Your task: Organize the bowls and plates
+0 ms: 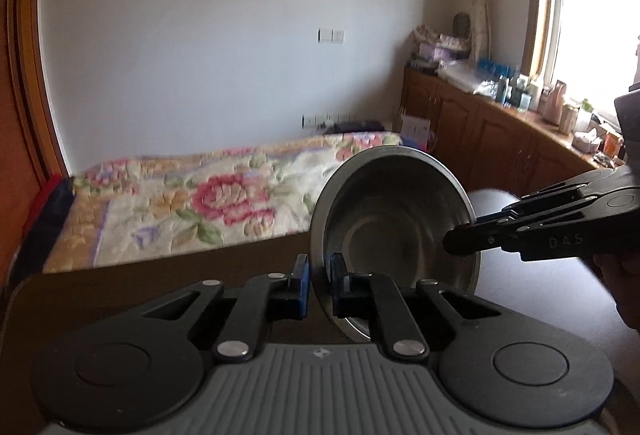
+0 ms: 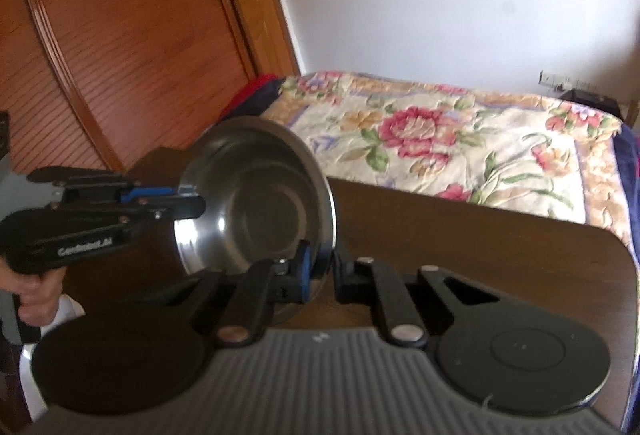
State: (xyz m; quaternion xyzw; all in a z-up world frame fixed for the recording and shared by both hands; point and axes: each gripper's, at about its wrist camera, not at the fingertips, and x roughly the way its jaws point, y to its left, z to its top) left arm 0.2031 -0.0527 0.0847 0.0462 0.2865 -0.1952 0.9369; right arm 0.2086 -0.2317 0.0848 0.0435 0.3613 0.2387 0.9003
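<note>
A stainless steel bowl (image 1: 390,219) is held up on edge above a dark wooden table (image 1: 256,259), with its hollow facing the cameras. My left gripper (image 1: 318,283) has its fingers on either side of the bowl's near rim, a small gap showing on the left. My right gripper (image 1: 460,241) comes in from the right and pinches the opposite rim. In the right wrist view the bowl (image 2: 260,199) sits between my right gripper's (image 2: 322,275) fingers, and the left gripper (image 2: 192,201) clamps its left rim.
A bed with a floral quilt (image 1: 208,203) lies behind the table. A wooden cabinet (image 1: 480,131) with clutter runs under the window at right. A wooden door (image 2: 100,35) stands at left. A round stool (image 1: 492,199) shows behind the bowl.
</note>
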